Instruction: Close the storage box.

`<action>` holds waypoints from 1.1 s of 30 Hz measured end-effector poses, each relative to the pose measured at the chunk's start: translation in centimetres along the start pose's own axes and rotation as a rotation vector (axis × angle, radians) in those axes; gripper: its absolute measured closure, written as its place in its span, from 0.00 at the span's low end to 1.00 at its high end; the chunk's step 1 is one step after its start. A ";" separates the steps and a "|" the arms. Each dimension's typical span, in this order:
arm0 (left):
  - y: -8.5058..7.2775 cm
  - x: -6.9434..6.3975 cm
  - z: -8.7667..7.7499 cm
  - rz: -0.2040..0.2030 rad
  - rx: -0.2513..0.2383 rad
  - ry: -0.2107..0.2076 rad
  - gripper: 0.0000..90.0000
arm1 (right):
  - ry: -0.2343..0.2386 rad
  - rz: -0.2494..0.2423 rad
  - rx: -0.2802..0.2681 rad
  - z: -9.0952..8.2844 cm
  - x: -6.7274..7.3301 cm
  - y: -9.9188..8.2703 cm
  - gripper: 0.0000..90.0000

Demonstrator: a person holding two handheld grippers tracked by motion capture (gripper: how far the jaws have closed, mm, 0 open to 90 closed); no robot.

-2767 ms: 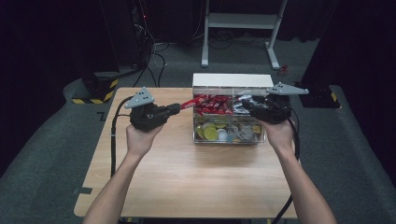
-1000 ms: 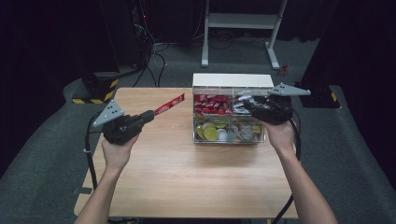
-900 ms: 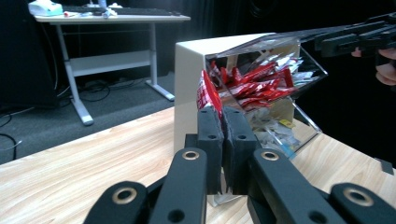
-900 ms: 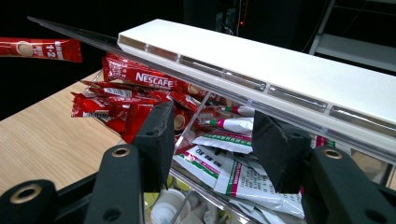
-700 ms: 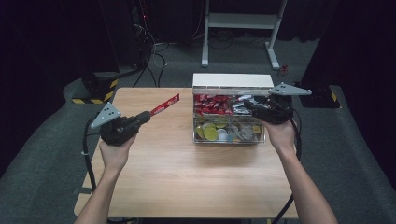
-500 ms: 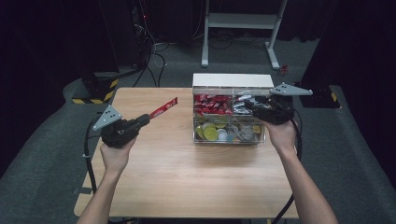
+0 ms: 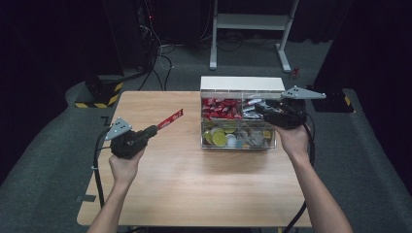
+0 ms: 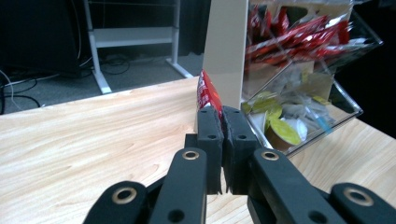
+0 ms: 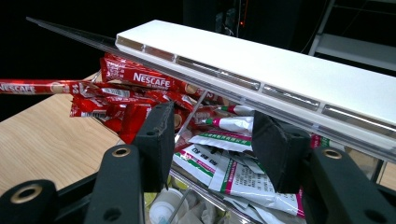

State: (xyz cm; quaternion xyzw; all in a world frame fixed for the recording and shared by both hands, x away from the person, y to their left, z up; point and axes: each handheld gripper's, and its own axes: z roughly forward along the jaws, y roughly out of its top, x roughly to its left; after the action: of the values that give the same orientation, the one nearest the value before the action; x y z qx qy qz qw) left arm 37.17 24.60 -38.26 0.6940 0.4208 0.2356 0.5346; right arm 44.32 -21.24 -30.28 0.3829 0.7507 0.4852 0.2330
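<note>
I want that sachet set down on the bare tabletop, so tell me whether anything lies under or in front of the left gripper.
Nothing visible does. The left gripper is shut on the red sachet, over bare wood of the table. The clear organiser box stands off to its right, apart from it, with the right gripper at it.

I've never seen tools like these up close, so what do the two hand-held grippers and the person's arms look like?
Each hand holds a black pistol-like tool. The left gripper and right gripper each carry a grey three-cornered plate on top and trail a black cable. Up close, the jaws are chunky black linkages with brass-ringed pivot holes and squared black foam-like pads. The forearms are bare; no sleeves or gloves are visible.
</note>
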 end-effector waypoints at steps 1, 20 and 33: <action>-0.2 0.0 0.1 -0.006 0.002 0.000 0.97 | 0.000 0.001 0.000 0.0 0.0 0.0 0.55; -3.0 0.4 1.6 -0.040 0.058 0.028 0.97 | -0.005 0.002 0.000 0.1 0.1 -0.1 0.55; -5.1 0.0 3.9 -0.045 0.128 0.044 0.96 | -0.003 -0.001 0.002 0.2 0.1 -0.2 0.55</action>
State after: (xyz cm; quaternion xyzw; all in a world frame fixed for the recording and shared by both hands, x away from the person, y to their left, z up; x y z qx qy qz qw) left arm 38.47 22.84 -44.31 0.7117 0.4620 0.2112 0.4851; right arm 44.34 -21.10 -30.56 0.3838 0.7511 0.4835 0.2340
